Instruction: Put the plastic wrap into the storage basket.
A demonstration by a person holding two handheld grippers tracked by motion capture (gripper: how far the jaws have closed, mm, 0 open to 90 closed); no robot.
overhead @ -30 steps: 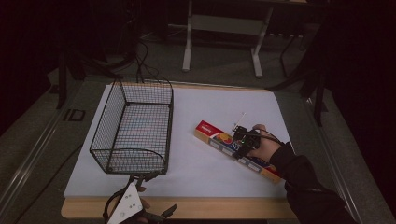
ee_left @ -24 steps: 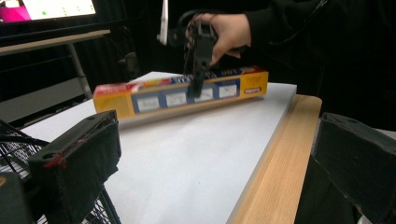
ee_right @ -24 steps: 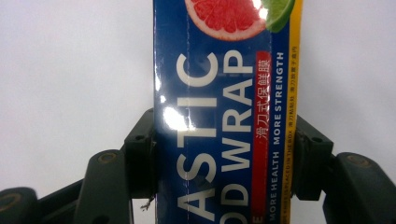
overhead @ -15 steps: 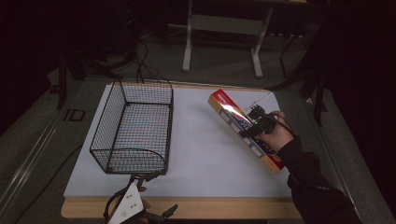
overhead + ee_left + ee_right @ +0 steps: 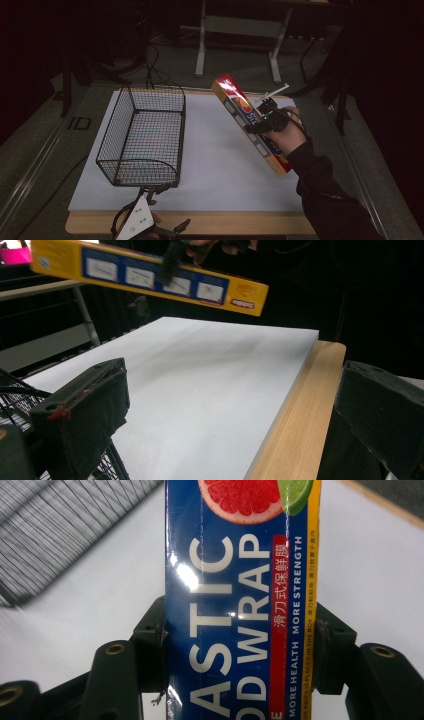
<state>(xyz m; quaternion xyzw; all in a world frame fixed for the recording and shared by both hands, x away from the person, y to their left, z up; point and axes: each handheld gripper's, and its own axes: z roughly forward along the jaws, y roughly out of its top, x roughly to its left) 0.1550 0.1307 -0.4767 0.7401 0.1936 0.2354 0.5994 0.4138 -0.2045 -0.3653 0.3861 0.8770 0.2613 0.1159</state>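
Note:
A long plastic wrap box (image 5: 234, 101), blue and yellow with a red end, hangs tilted above the white table top (image 5: 220, 165). My right gripper (image 5: 261, 121) is shut across its middle. In the right gripper view the jaws of that gripper (image 5: 240, 645) press both long edges of the box (image 5: 240, 580). A black wire basket (image 5: 181, 125) stands on the left of the table. My left gripper (image 5: 170, 207) sits at the table's front edge, just in front of the basket. Its jaws (image 5: 230, 420) stand wide apart with nothing between them, and beyond them the box (image 5: 150, 277) hangs in the air.
The table has a wooden front edge (image 5: 240, 222). A metal frame stand (image 5: 237, 25) sits on the floor behind the table. Basket wires show at the left of the left gripper view (image 5: 10, 390) and the top left of the right gripper view (image 5: 65, 525).
My right gripper has lifted the box off the table, carried it up and away, and tilted its red end high. The left gripper has stayed where it was.

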